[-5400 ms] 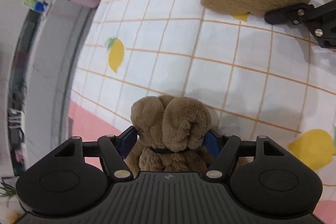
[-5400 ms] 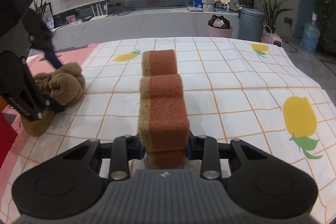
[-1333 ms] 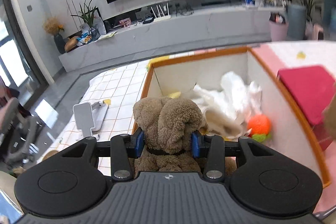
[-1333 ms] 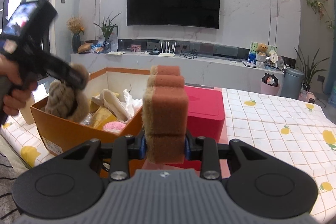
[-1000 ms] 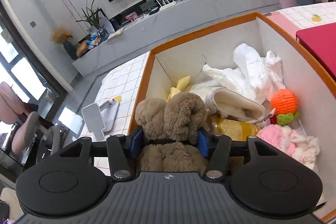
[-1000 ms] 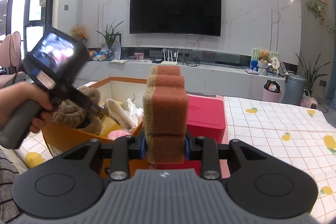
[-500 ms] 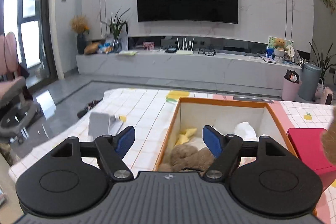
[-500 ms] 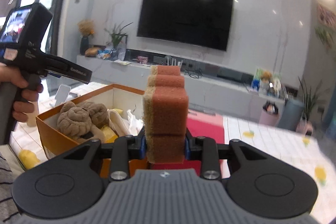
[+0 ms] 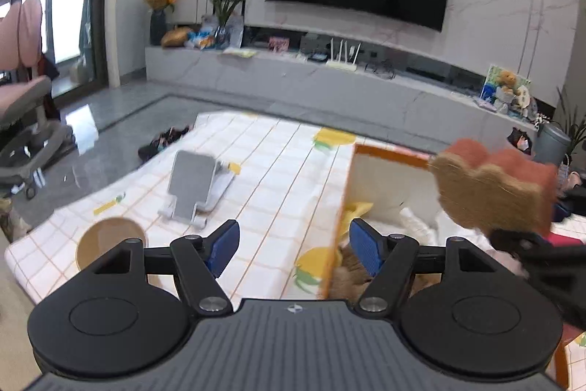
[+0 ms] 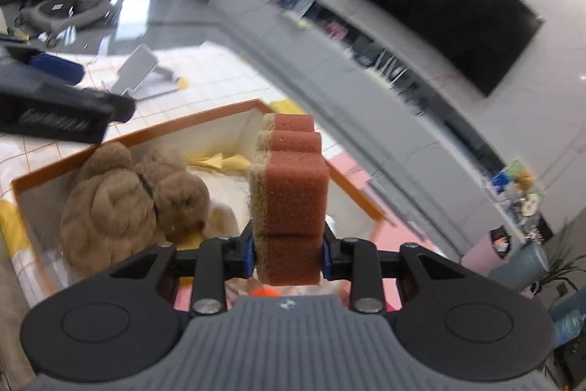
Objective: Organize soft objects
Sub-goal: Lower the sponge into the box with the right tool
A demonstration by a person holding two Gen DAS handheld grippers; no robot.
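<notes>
The sponge (image 10: 289,196), rust-red foam with a tan scouring side and a scalloped outline, stands upright pinched in the right gripper (image 10: 287,253) above the orange-rimmed box (image 10: 190,125). The brown plush toy (image 10: 128,204) lies inside the box by its near wall, beside yellow and white soft items. The left gripper (image 9: 295,248) has just been opening; its jaws are spread with nothing between them, over the lemon-print table (image 9: 271,185). A grey phone stand (image 9: 194,185) sits nearby. The right wrist view is motion-blurred.
</notes>
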